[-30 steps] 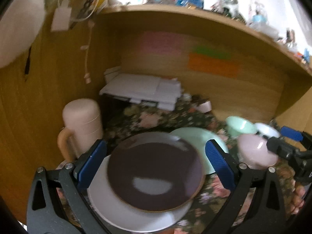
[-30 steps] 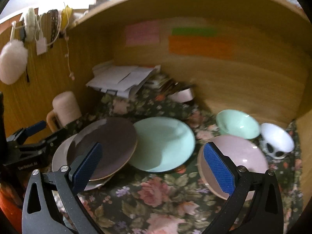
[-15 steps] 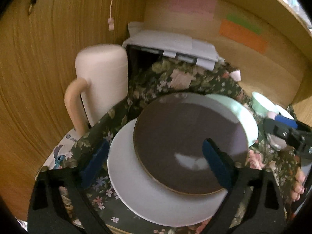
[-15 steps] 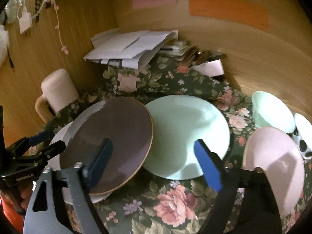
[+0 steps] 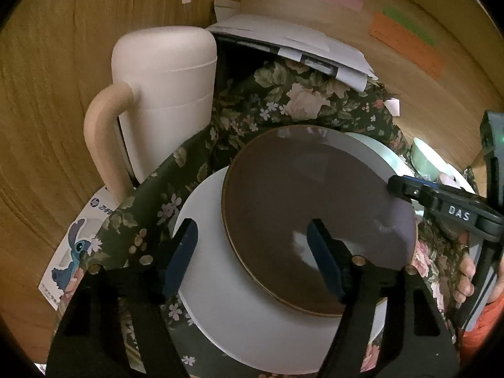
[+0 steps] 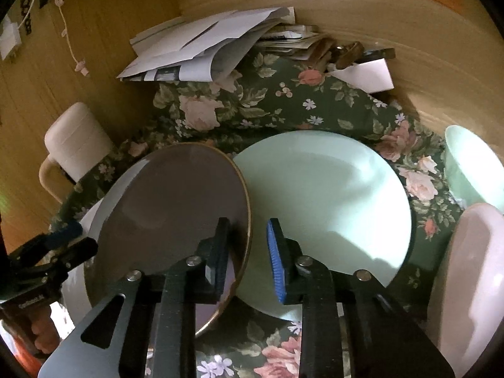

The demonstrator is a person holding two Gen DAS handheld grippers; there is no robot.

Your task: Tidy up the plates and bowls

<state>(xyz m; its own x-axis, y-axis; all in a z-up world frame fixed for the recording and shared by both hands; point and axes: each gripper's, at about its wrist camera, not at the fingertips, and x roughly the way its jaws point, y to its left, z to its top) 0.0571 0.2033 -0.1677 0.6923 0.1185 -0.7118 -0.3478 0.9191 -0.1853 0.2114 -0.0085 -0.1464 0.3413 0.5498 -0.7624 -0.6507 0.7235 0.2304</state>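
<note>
Brown plate [image 6: 170, 208] lies on white plate [image 5: 220, 315], edge over green plate [image 6: 330, 195]; R gripper [image 6: 247, 252] fingers, just closed, pinch its rim, L gripper [image 5: 252, 255] fingers, half-spread & just narrowing, straddle its near edge w/o grip, so lift level & slow.

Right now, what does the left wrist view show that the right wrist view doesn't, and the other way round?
Only the left wrist view shows the cartoon sticker and the green note on the wall. Only the right wrist view shows the pink bowl plainly and most of the mint plate's face. Both show the brown plate on the white plate, the cream mug, papers and floral cloth.
</note>
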